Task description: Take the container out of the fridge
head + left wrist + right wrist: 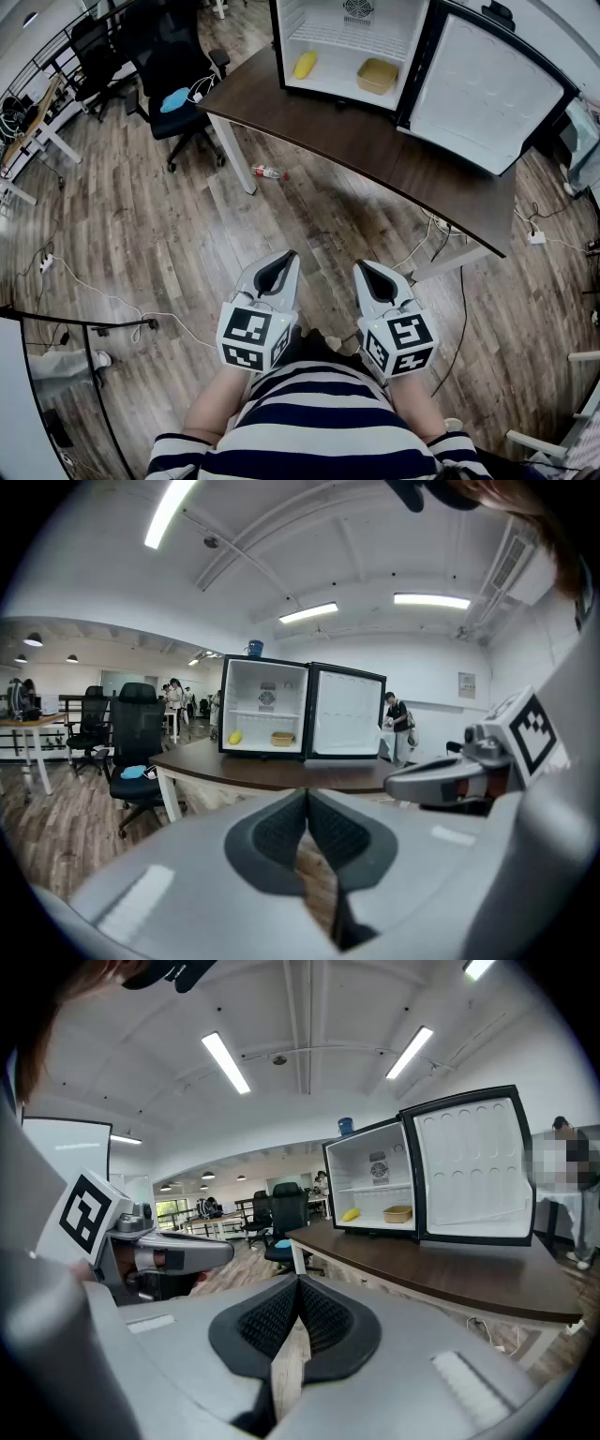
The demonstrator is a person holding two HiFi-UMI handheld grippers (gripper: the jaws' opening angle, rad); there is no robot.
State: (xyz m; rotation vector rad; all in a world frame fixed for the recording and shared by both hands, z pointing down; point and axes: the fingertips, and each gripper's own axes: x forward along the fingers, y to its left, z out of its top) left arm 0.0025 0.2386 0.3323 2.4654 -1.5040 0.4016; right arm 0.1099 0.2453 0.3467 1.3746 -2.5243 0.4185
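A small black fridge (349,42) stands on a dark brown table (375,141) with its door (487,94) swung open to the right. On its white floor sit a tan container (377,76) and, to its left, a yellow item (305,65). The container (282,738) (397,1213) shows small and far off in both gripper views. My left gripper (281,262) and right gripper (368,272) are held side by side close to my body, well short of the table. Both are shut with nothing between the pads, as the left gripper view (307,799) and right gripper view (298,1283) show.
A black office chair (173,98) with a blue thing on its seat stands left of the table. A bottle (269,172) lies on the wood floor by the table leg. Cables run over the floor (103,300). A person (398,726) stands far behind the fridge.
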